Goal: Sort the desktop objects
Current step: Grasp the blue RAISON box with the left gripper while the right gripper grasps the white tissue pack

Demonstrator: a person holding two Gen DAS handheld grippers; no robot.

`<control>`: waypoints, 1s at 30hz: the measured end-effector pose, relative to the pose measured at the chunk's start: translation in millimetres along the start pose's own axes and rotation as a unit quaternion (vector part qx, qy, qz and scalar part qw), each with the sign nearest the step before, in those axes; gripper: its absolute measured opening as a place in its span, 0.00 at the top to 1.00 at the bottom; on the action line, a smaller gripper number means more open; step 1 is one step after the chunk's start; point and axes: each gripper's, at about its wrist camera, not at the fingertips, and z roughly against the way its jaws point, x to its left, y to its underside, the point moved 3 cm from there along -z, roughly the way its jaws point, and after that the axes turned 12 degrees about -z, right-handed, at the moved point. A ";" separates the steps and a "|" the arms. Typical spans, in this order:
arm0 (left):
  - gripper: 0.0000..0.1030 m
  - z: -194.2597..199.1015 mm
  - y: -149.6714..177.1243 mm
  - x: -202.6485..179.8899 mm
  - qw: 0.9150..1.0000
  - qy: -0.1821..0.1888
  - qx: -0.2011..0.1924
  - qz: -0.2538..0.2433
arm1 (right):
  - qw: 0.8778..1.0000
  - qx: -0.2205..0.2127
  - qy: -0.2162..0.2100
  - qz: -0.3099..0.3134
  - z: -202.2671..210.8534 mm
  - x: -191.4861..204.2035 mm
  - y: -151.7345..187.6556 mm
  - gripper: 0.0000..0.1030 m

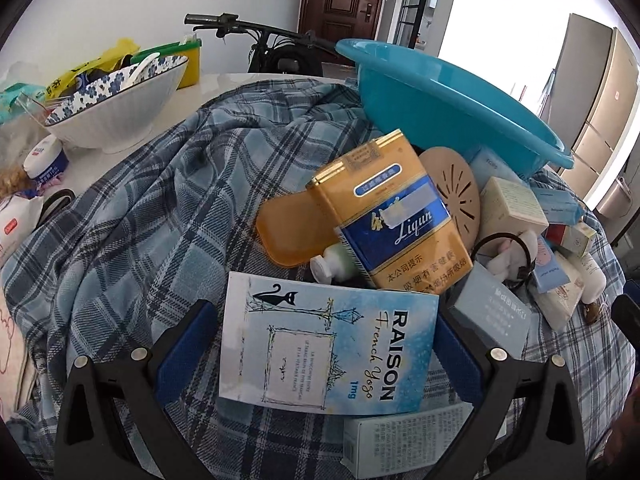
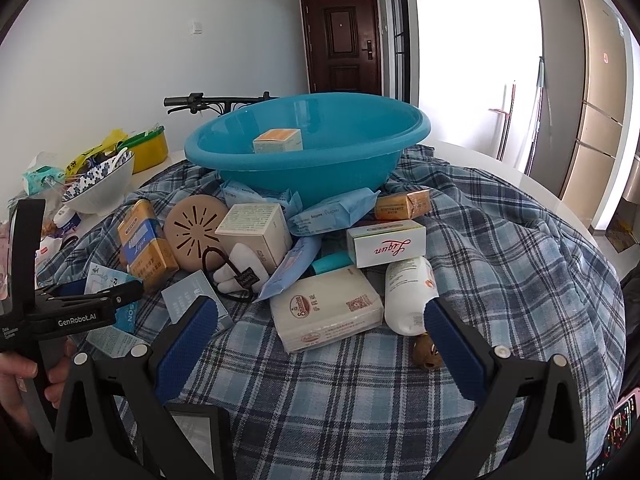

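Note:
My left gripper [image 1: 324,332] is shut on a light blue RAISON box [image 1: 320,344], held flat between its blue pads above the plaid cloth. In the right wrist view the same gripper [image 2: 96,296] sits at the left with that box [image 2: 126,314] in it. Just beyond lie a yellow and blue Liqun pack [image 1: 396,216] and a tan perforated disc [image 1: 456,188]. My right gripper [image 2: 320,340] is open, hovering over a white tissue pack [image 2: 326,312], with a white bottle [image 2: 408,292] beside its right finger. A blue basin [image 2: 308,160] at the back holds an orange and white box [image 2: 277,141].
Several small boxes and blue packets are piled in front of the basin on the plaid cloth [image 2: 500,264]. A blue patterned bowl [image 1: 116,104], a yellow container [image 2: 150,152] and bags stand at the left. Handlebars [image 2: 216,101], a door and a fridge [image 2: 580,92] lie behind.

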 end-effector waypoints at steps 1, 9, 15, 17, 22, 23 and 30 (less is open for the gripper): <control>0.11 1.7 0.3 -1.1 1.000 0.001 -0.006 -0.003 | 1.000 0.000 0.000 0.000 0.0 0.1 0.0 0.00; 0.11 24.7 -3.7 -16.0 0.998 -0.008 -0.046 -0.044 | 1.000 0.001 0.006 -0.006 -1.0 -4.6 -0.5 0.00; 0.11 35.1 -6.8 -21.9 0.997 0.009 -0.053 -0.050 | 1.000 0.003 0.007 -0.012 -2.7 -8.8 -1.0 0.00; 0.11 34.8 -6.0 -25.6 0.997 0.010 -0.051 -0.053 | 1.000 0.004 0.009 -0.011 -3.9 -9.1 -0.6 0.00; 0.11 32.9 -6.2 -30.5 0.997 0.012 -0.046 -0.059 | 0.999 0.034 0.035 0.003 -23.3 -10.5 0.0 0.00; 0.11 33.2 -6.1 -30.4 0.997 0.011 -0.047 -0.060 | 0.998 0.040 0.038 0.010 -27.2 -10.6 -1.2 0.00; 0.11 31.1 -5.8 -30.6 0.997 0.015 -0.044 -0.058 | 0.993 0.077 0.062 0.063 -55.2 -7.4 -7.5 0.00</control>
